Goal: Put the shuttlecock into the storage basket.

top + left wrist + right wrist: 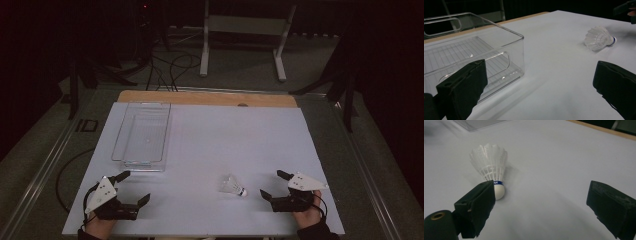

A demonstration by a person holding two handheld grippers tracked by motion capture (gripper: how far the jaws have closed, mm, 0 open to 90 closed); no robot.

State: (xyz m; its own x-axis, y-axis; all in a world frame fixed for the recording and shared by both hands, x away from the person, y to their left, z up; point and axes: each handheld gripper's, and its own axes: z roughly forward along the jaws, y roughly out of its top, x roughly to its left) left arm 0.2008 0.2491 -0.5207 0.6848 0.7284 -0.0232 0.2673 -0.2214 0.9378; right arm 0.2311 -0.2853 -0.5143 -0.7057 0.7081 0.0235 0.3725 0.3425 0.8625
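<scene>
On the white tabletop, a shuttlecock and clear bin are lying; my left claw and right claw are resting released; dark room, cabled floor.

White shuttlecock, white cork tip, blue band with lettering too small to read. Clear plastic bin, ribbed line pattern on its floor. White table top, tan wood strip along far edge. Both grippers black, left gripper, right gripper, each with a light grey plate.
</scene>
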